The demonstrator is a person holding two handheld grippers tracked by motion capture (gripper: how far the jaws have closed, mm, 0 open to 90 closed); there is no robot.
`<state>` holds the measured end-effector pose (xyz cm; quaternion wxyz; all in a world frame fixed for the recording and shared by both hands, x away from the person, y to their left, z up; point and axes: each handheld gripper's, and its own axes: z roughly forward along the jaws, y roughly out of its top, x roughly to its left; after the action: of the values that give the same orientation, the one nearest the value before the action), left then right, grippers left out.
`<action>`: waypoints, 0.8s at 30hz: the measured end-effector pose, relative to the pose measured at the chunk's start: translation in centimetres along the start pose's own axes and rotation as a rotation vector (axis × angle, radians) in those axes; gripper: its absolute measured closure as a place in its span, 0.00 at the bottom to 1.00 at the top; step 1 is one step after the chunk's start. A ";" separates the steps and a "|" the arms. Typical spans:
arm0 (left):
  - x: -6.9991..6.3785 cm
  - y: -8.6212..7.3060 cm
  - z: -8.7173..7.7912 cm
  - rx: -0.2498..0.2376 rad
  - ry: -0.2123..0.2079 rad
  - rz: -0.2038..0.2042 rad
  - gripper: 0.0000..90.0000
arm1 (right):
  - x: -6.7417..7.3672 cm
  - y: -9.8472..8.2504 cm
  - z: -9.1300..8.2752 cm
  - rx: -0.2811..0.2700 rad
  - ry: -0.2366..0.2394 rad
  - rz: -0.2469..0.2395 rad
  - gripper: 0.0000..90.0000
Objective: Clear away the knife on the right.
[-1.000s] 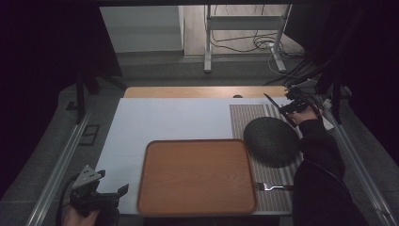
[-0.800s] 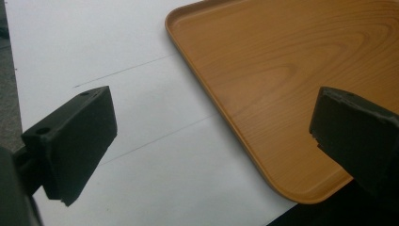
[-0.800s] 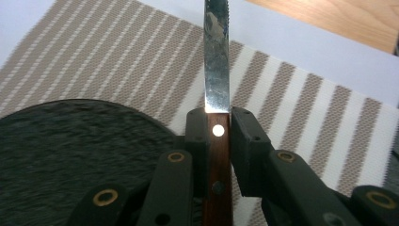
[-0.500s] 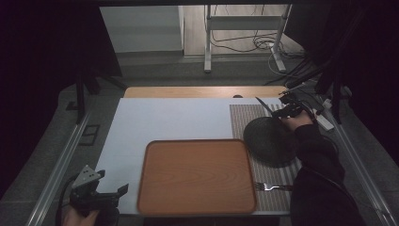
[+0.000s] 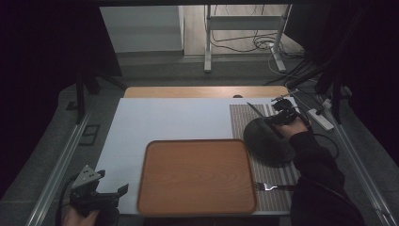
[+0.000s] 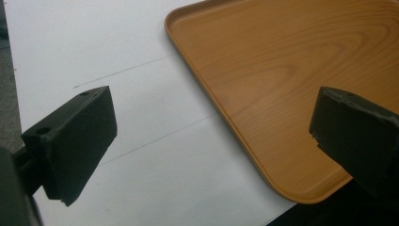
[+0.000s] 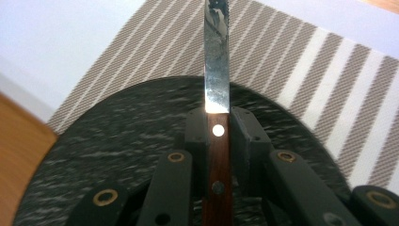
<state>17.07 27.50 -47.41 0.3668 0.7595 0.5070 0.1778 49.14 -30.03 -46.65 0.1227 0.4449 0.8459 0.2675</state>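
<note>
Since the earlier frames, the right gripper (image 5: 281, 113) has carried the knife (image 5: 256, 111) leftward across the far end of the striped placemat (image 5: 277, 176), and the dark plate (image 5: 268, 140) beneath it now lies nearer the wooden tray (image 5: 196, 176). In the right gripper view the jaws are closed on the knife's wooden handle (image 7: 217, 174), pressing it from both sides, with the steel blade (image 7: 216, 52) running straight out ahead of them over the plate's far rim (image 7: 141, 94) and the placemat (image 7: 301, 61). The knife is held above the plate, not resting on it.

At the table's near left corner, the left gripper (image 5: 96, 197) has kept its place; its jaws stand wide apart with nothing between them, over the white table cover (image 6: 117, 52) and the tray's corner (image 6: 282, 183).

Nothing lies in the tray or on the plate. A fork (image 5: 270, 187) lies on the placemat's near end, just beside the tray.
</note>
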 end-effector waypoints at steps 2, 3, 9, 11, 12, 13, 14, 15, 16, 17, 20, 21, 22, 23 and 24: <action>0.0 0.0 0.0 0.000 0.000 0.000 0.02 | 0.9 -0.4 -0.2 0.003 0.004 -0.019 0.86; 0.0 0.0 0.0 0.000 0.000 0.001 0.02 | 1.2 -0.5 -0.2 0.005 0.005 -0.022 0.86; 0.0 0.0 0.0 0.001 0.002 0.002 0.02 | 3.3 -1.4 -0.7 -0.001 0.032 -0.043 0.86; 0.0 0.0 0.0 0.001 0.002 0.003 0.02 | 4.0 -1.6 -1.0 -0.003 0.044 -0.048 0.86; 0.0 0.0 0.0 0.002 0.002 0.003 0.02 | 4.0 -1.6 -1.0 -0.003 0.044 -0.048 0.86; 0.0 0.0 0.0 0.002 0.002 0.003 0.02 | 4.9 -1.9 -1.2 -0.004 0.053 -0.057 0.86; 0.0 0.0 0.0 0.002 0.002 0.003 0.02 | 4.9 -1.9 -1.2 -0.004 0.053 -0.057 0.86; 0.0 0.0 0.0 0.001 0.002 0.004 0.02 | 5.6 -2.3 -1.4 -0.005 0.061 -0.066 0.86; 0.0 0.0 0.0 0.001 0.002 0.004 0.02 | 5.6 -2.3 -1.4 -0.005 0.061 -0.066 0.86; 0.0 0.0 0.0 0.002 0.002 0.004 0.02 | 5.9 -2.4 -1.4 -0.004 0.067 -0.071 0.86; 0.0 0.0 0.0 0.002 0.002 0.006 0.02 | 7.3 -3.1 -1.8 -0.003 0.081 -0.086 0.86; 0.0 0.0 0.0 0.003 0.002 0.006 0.02 | 7.3 -3.1 -1.8 -0.003 0.081 -0.086 0.86; 0.0 0.0 0.0 0.004 0.003 0.006 0.02 | 7.5 -3.2 -1.9 -0.006 0.085 -0.088 0.86; -0.1 0.0 0.0 0.003 0.002 0.006 0.02 | 8.2 -3.6 -2.1 -0.008 0.092 -0.091 0.86; -0.1 0.0 0.0 0.003 0.002 0.006 0.02 | 8.2 -3.6 -2.1 -0.008 0.092 -0.091 0.86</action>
<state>17.11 27.43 -47.40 0.3645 0.7613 0.5054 0.1790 41.07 -25.72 -46.70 0.0976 0.3925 0.8690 0.2851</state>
